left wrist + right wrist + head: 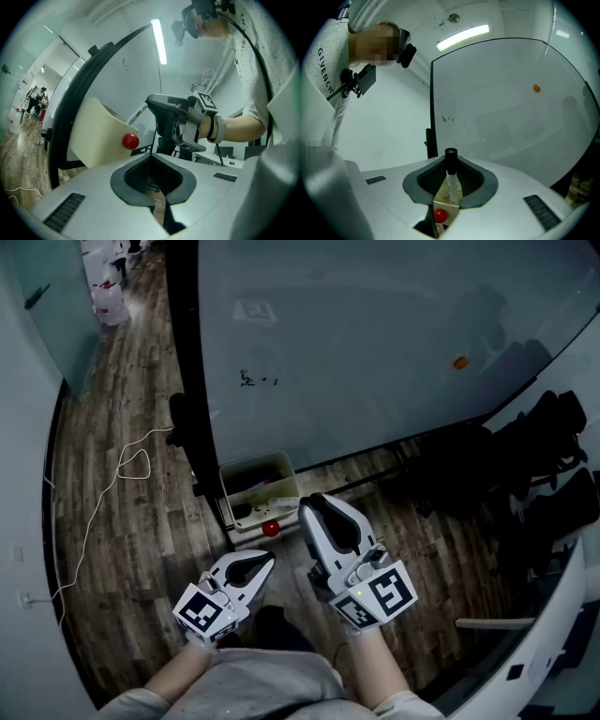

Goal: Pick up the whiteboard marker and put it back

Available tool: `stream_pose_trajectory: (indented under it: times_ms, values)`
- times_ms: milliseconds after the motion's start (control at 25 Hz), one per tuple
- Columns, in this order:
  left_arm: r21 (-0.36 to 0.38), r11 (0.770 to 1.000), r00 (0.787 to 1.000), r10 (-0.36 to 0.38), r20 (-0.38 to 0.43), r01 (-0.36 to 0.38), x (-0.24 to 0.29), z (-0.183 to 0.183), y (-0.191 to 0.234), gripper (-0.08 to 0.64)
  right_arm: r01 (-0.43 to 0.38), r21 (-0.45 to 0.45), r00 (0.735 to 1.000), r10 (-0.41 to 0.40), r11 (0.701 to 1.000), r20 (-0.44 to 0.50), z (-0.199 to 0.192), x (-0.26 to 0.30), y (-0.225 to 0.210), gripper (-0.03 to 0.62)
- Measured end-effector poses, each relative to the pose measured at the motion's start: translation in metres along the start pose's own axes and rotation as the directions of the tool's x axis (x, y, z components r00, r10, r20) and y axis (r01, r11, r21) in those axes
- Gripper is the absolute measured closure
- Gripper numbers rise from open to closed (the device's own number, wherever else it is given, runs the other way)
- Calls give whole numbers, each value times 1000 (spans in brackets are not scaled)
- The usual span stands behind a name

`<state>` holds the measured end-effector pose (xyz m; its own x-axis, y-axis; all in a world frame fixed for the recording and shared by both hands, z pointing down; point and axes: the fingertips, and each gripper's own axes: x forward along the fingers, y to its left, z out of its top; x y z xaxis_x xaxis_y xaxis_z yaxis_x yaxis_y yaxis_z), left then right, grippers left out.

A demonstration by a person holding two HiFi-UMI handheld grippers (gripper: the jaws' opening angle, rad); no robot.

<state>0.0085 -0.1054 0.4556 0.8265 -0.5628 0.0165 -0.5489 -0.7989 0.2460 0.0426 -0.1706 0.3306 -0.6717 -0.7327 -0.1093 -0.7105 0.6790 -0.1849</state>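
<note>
My right gripper (315, 508) is shut on the whiteboard marker (452, 183), a white barrel with a black cap that stands upright between the jaws. Just beyond the jaws is the cream pen box (445, 205) with a red magnet (440, 215) on its front. In the left gripper view the marker (138, 112) sticks out of the right gripper (154, 101) over the box (93, 136). The box (259, 468) hangs at the foot of the whiteboard (375, 352). My left gripper (266, 564) sits lower left of the box, jaws together, holding nothing.
The whiteboard's black frame post (187, 381) stands left of the box. A white cable (131, 460) lies on the wooden floor at the left. Black chairs (553, 465) and a white desk edge (553, 634) fill the right. An orange magnet (459, 363) sticks on the board.
</note>
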Motion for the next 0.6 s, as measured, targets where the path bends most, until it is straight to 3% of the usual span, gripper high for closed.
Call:
stream_pose_trajectory:
  times_ms: [600]
  values:
    - [-20,1000,1000,19,-8,-19,5,-9,7,545,1,28,999,0,1000,-40,-24,2,-8,512]
